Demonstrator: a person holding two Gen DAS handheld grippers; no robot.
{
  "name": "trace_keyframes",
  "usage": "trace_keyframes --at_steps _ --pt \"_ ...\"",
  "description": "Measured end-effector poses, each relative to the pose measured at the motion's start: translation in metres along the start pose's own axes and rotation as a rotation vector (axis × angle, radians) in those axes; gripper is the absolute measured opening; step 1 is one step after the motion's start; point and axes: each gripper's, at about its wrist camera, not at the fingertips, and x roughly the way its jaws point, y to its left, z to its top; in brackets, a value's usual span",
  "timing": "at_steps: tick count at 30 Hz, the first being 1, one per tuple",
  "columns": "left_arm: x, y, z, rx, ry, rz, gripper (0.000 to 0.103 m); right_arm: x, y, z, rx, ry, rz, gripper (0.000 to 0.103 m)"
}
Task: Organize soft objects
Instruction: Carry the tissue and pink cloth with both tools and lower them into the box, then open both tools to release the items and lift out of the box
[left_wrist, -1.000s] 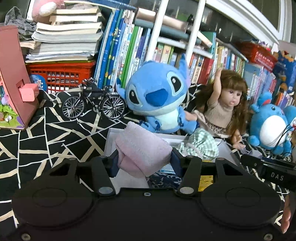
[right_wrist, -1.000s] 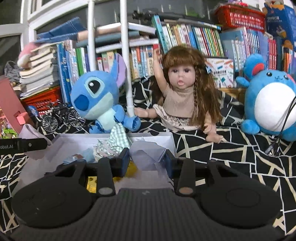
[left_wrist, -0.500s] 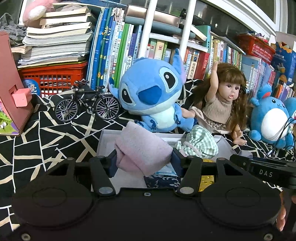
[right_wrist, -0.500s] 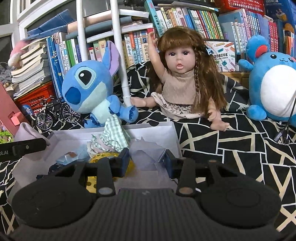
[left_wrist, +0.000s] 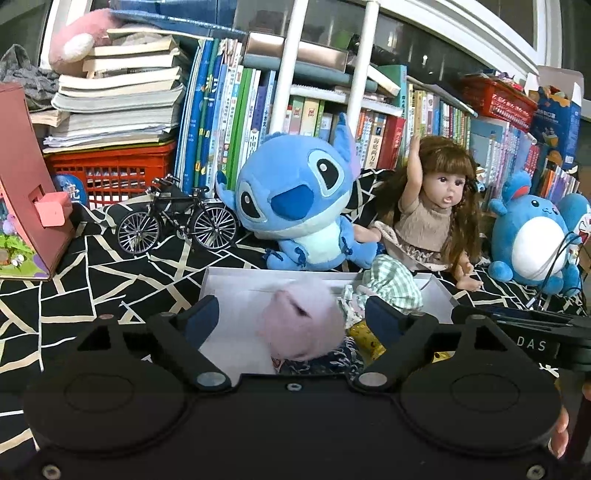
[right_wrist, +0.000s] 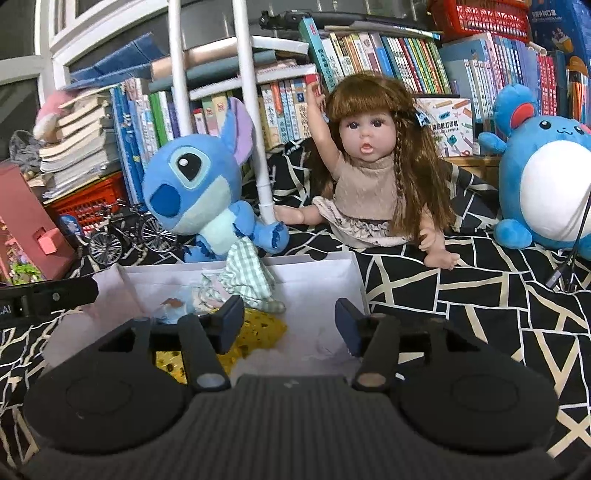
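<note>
A white box (left_wrist: 258, 274) lies on the black patterned cover, holding a green check cloth (left_wrist: 391, 284), a yellow sequin cloth (right_wrist: 255, 336) and a dark blue patterned cloth (left_wrist: 317, 363). My left gripper (left_wrist: 291, 317) hangs over the box's near edge with its jaws opening. A pink cloth (left_wrist: 301, 328), blurred, lies loose between the pads and touches neither. My right gripper (right_wrist: 288, 325) is over the right half of the box (right_wrist: 314, 259), jaws opening. Nothing is gripped there; a pale cloth (right_wrist: 321, 352) lies faint on the white floor below.
Behind the box sit a blue alien plush (left_wrist: 295, 210), a long-haired doll (left_wrist: 436, 221) and a round blue plush (left_wrist: 532, 240). A model bicycle (left_wrist: 177, 221) and a pink toy house (left_wrist: 26, 192) stand at the left. Books and red baskets line the back.
Both grippers have opened wide. The pink cloth has slipped out of the left jaws down toward the box. The pale cloth has left the right jaws.
</note>
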Motion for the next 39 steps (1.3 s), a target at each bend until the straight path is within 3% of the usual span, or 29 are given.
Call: trace_keyframes --at_steps 8,18,28,39 --pt "-0.029 -0.010 -0.008 0.048 -0.044 -0.024 0.096 -0.031 0.010 -0.004 -0.037 -0.061 0.042 0.079" --pt "-0.066 -0.019 -0.024 0.066 -0.082 -0.062 0.098 -0.067 0.022 -0.016 -0.088 -0.117 0.088 0.086" --pt "-0.091 -0.017 -0.045 0.067 -0.089 -0.053 0.099 -0.092 0.022 -0.034 -0.117 -0.139 0.098 0.088" --pt "-0.110 -0.007 -0.078 0.022 -0.028 -0.040 0.099 -0.108 0.026 -0.057 -0.168 -0.134 0.092 0.088"
